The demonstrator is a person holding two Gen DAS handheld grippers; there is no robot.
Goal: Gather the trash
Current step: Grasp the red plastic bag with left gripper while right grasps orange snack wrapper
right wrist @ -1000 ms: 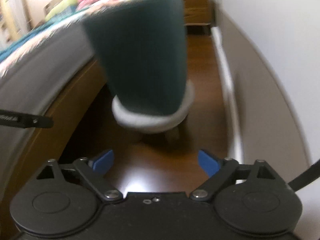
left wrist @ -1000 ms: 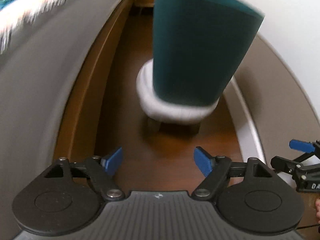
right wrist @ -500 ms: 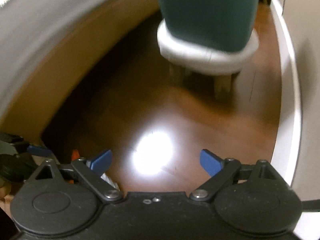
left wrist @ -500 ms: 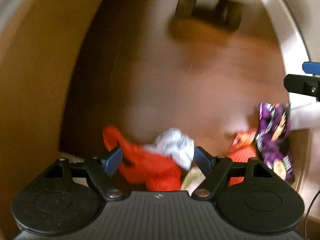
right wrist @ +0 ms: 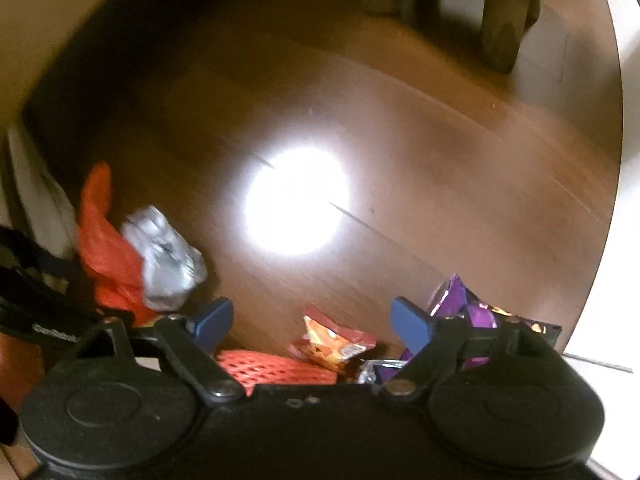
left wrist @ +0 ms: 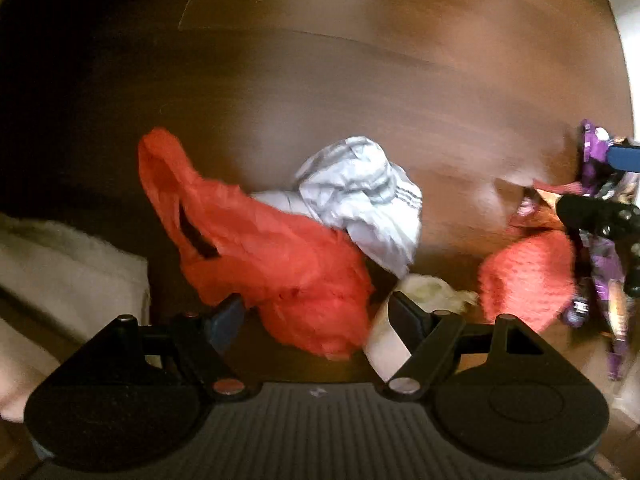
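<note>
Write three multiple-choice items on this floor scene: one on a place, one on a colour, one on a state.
1. What lies between the left gripper's fingers?
A. red bag
B. purple wrapper
C. chair leg

2. What colour is the mesh by the right gripper?
A. green
B. orange-red
C. blue

3. How does the grey wrapper look?
A. flat
B. folded neatly
C. crumpled

Answers: 1 A, the bag lies between the blue pads in the left wrist view. 2 B, the mesh shows orange-red in both views. 3 C, its surface is all creases.
</note>
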